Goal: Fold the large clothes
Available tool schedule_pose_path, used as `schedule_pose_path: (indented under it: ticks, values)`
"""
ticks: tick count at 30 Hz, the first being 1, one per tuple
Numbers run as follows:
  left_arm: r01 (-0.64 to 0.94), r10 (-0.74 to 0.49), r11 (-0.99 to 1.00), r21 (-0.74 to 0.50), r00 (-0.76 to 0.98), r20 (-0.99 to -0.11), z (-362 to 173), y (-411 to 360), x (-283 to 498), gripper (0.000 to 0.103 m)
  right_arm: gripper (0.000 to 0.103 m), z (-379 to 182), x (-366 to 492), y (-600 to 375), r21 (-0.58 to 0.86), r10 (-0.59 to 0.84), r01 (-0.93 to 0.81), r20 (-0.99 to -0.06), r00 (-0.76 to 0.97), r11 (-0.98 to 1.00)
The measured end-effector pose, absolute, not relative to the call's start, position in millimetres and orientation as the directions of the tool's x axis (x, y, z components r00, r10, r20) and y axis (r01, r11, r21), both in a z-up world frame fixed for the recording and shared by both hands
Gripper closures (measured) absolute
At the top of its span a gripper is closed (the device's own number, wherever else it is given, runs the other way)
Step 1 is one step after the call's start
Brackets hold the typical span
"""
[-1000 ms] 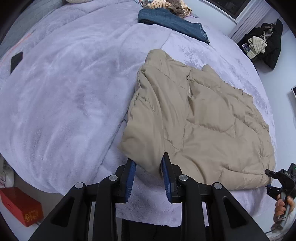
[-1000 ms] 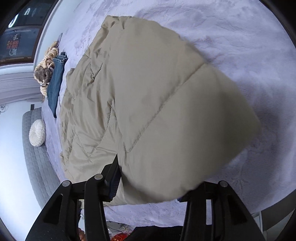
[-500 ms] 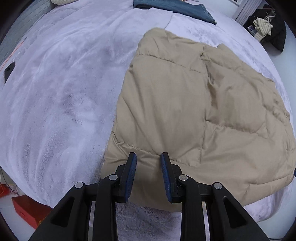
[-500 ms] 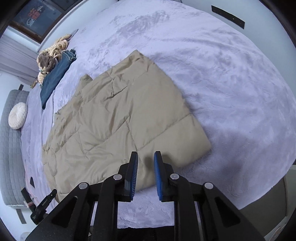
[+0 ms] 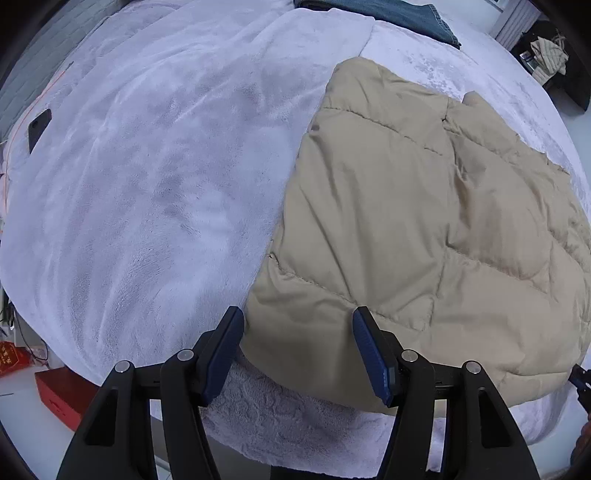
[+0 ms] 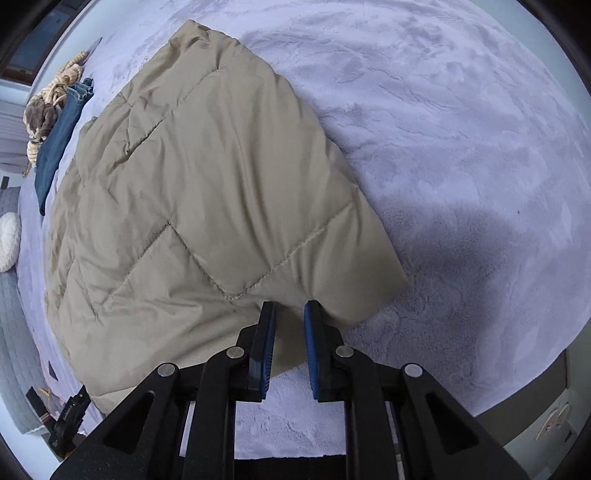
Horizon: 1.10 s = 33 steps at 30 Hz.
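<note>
The left gripper [image 5: 298, 347] hangs over the near left corner of the beige quilted jacket [image 5: 424, 229]. Its jaws have just been opening and stand wide, the corner lying loose between them with neither pad pressing. The right gripper [image 6: 289, 347] sits at the near right corner of the jacket [image 6: 207, 192]; its jaws have closed to a narrow gap, and the hem looks level with the tips, but I cannot tell whether cloth is pinched. The jacket lies flat on the lavender bedspread [image 5: 155, 192], so a fold looks just laid down and the release is in hand. Next, probably, both corners need fresh grips for another fold. Farther off lie jeans [image 5: 406, 14]. No containers hold anything here.
</note>
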<state>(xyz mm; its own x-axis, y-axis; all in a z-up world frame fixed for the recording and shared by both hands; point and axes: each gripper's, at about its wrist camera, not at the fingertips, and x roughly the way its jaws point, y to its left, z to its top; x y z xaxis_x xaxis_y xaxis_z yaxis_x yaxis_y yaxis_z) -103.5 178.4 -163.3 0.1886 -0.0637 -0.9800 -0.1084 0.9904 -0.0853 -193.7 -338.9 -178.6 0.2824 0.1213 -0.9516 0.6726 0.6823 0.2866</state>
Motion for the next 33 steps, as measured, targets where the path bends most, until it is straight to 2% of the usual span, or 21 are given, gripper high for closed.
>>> schedule_pose_path:
  ticks: [3,5,6,7,8,9,12,15,20,26,27,28,33]
  values:
    - [-0.115,-0.081,0.987,-0.108,0.220,-0.972,-150.4,177.3,-108.9,0.040,0.082,-168.3,-197.3,-334.6,0.310,0.143,0.647,-0.944,0.298,0.697]
    - [-0.107,-0.107,0.985,-0.137,0.252,-0.962,-141.4,173.3,-114.0,0.040,0.076,-159.8,-198.7,-329.8,0.313,0.145,0.620,-0.941,0.307,0.719]
    - [-0.098,-0.121,0.984,-0.151,0.260,-0.958,-136.5,170.9,-115.9,0.038,0.068,-155.7,-198.0,-326.8,0.315,0.145,0.607,-0.939,0.313,0.729]
    - [-0.093,-0.128,0.983,-0.157,0.262,-0.957,-131.3,166.5,-116.8,0.023,0.061,-150.9,-197.7,-323.4,0.319,0.144,0.593,-0.935,0.324,0.740]
    - [-0.089,-0.132,0.983,-0.161,0.267,-0.955,-127.4,163.9,-118.8,0.008,0.060,-147.5,-197.2,-319.9,0.324,0.146,0.580,-0.932,0.332,0.747]
    - [-0.085,-0.132,0.983,-0.162,0.281,-0.951,-123.3,160.8,-121.6,0.006,0.059,-145.1,-196.8,-315.4,0.331,0.153,0.566,-0.928,0.339,0.755]
    - [-0.065,-0.124,0.987,-0.149,0.293,-0.948,-114.6,152.0,-127.1,0.006,0.058,-141.8,-192.8,-305.3,0.347,0.180,0.531,-0.923,0.341,0.773]
    - [-0.052,-0.116,0.989,-0.138,0.298,-0.947,-105.7,147.3,-135.0,0.000,0.049,-141.4,-190.8,-293.4,0.359,0.207,0.499,-0.919,0.335,0.789]
    - [-0.020,-0.135,0.989,-0.148,0.294,-0.946,-100.6,144.3,-136.7,0.000,0.033,-135.7,-179.5,-272.5,0.345,0.204,0.444,-0.920,0.334,0.827]
    - [-0.008,-0.153,0.987,-0.162,0.272,-0.950,-105.2,155.4,-119.2,0.000,0.029,-130.6,-159.0,-245.8,0.348,0.201,0.410,-0.911,0.360,0.843]
    - [0.000,-0.149,0.988,-0.155,0.270,-0.951,-106.7,157.9,-114.9,0.000,0.022,-131.0,-155.7,-240.9,0.345,0.197,0.411,-0.912,0.360,0.844]
    - [0.007,-0.148,0.988,-0.151,0.265,-0.953,-108.3,160.8,-110.7,0.000,0.020,-131.7,-153.0,-234.5,0.345,0.195,0.414,-0.911,0.362,0.842]
    - [0.054,-0.187,0.982,-0.179,0.236,-0.954,-116.4,175.5,-91.5,0.000,0.020,-137.4,-132.2,-200.1,0.344,0.204,0.401,-0.914,0.350,0.849]
